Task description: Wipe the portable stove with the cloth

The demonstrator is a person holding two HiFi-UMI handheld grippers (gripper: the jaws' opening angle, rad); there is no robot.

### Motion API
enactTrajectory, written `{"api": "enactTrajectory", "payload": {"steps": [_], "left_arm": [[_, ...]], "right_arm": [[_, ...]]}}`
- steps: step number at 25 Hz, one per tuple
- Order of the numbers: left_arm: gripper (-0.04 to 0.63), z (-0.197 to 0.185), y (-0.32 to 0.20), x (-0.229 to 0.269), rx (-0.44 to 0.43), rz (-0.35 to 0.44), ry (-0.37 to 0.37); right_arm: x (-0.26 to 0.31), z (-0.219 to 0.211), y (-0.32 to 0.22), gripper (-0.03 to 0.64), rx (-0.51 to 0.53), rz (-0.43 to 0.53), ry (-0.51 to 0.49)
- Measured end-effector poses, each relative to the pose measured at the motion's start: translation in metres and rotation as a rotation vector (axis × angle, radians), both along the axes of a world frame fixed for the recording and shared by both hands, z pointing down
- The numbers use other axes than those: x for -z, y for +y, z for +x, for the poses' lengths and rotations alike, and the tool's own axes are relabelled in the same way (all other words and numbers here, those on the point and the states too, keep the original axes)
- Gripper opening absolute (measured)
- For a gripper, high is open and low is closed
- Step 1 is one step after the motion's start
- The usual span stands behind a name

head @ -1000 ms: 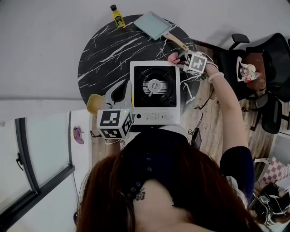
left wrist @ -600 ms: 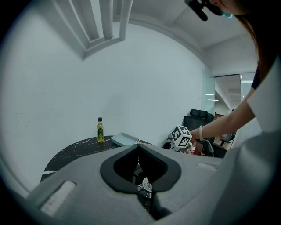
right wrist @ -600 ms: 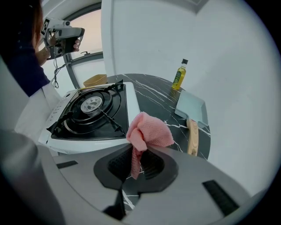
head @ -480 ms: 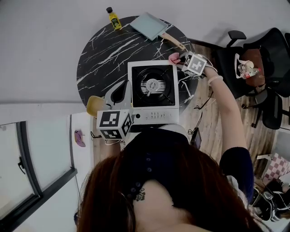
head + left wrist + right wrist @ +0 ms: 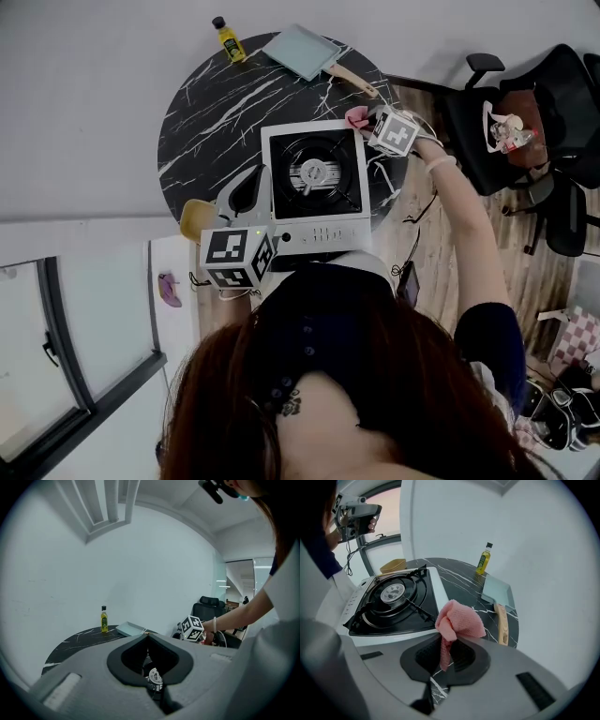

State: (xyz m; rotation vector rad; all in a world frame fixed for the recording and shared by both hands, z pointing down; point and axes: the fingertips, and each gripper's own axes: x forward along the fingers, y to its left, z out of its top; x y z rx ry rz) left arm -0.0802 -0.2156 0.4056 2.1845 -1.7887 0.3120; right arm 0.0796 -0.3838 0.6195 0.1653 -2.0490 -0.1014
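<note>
Little has moved beside the white square portable stove with its black burner top: the right gripper stays at the stove's far right corner, and mostly the head view has swung a little. Its jaws are clamped on the pink waffle-weave cloth, which bunches up just past the stove's right edge. No view settles whether the cloth touches the stove.

The left gripper is held off the stove's left side, jaws together on nothing. A small metal part shows through the hollow between them, and I cannot say what it is.

By my reading, picking up the cloth is done and the wiping itself is not yet begun. The burner top, the white rim and the front panel all remain to be wiped.

The stove sits near the front of a round black marble-patterned surface. Behind the stove lie a pale blue square pan with a wooden handle and a small yellow bottle.

In the head view the person's own head cuts off the stove's near edge, so its front face is hidden.
</note>
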Motion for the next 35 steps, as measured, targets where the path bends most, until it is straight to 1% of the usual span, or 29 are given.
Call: {"api": "enactTrajectory", "payload": {"steps": [20, 25, 35], "left_arm": [[0.012, 0.005, 0.015, 0.003, -0.019, 0.008, 0.004], [0.012, 0.005, 0.019, 0.003, -0.019, 0.01, 0.007], [0.012, 0.006, 0.025, 0.004, -0.033, 0.013, 0.014]], "right_arm": [[0.001, 0.007, 0.021, 0.034, -0.067, -0.01, 0.014], [0.001, 0.007, 0.024, 0.034, -0.061, 0.018, 0.016], [0.0, 0.011, 0.033, 0.035, -0.128, 0.046, -0.003]]}}
